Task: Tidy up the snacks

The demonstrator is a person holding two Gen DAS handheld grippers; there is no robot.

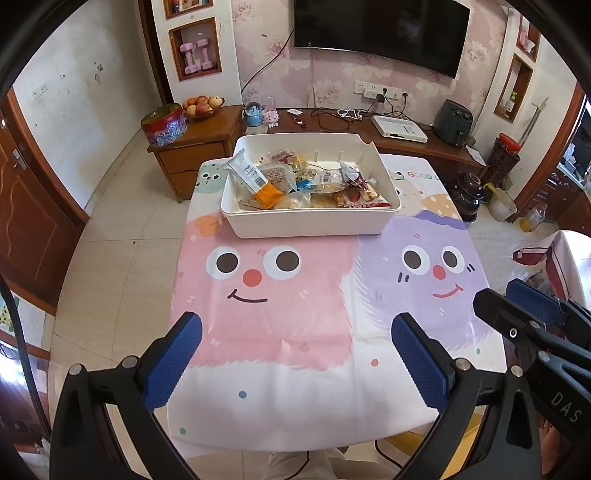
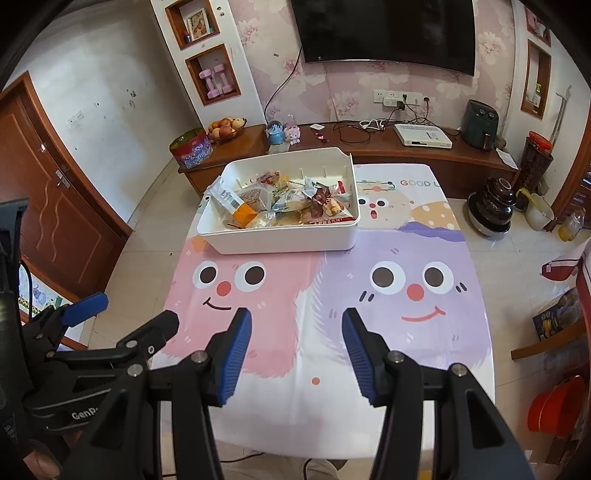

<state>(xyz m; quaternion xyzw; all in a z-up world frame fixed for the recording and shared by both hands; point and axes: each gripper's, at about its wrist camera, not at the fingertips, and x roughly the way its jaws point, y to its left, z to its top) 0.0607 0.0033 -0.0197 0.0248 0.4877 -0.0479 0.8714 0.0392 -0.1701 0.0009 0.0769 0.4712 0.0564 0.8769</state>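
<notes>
A white bin (image 1: 310,221) heaped with wrapped snacks (image 1: 306,182) was seen at the far end of the table (image 1: 280,417), set toward its left half, the bin's front wall well back from the near edge. A white-and-orange packet (image 1: 255,181) was propped against the bin's left wall, its top reaching above the rim. The exact number of snacks could not be counted in the pile.

Between the bin and the near edge, the tablecloth (image 2: 317,406) was left bare, and open room was offered across its whole width. Two cartoon faces were printed there, one pink (image 1: 255,273) and one purple (image 1: 436,273).

The left gripper (image 1: 295,354) was held over the near part of the cloth with its jaws wide apart and nothing between them. The right gripper (image 2: 297,350) was held beside it, jaws parted less widely, also gripping nothing. The two grippers were close together but not touching.

Beyond the table, a low wooden cabinet (image 2: 406,147) was set along the wall beneath one dark television (image 2: 384,29). On the cabinet, one fruit bowl (image 2: 225,129), one round tin (image 2: 192,147) and one white box (image 2: 423,136) were seen. Two pink dumbbells (image 1: 197,55) were stood in a wall niche. Tiled floor was visible along both sides of the table.
</notes>
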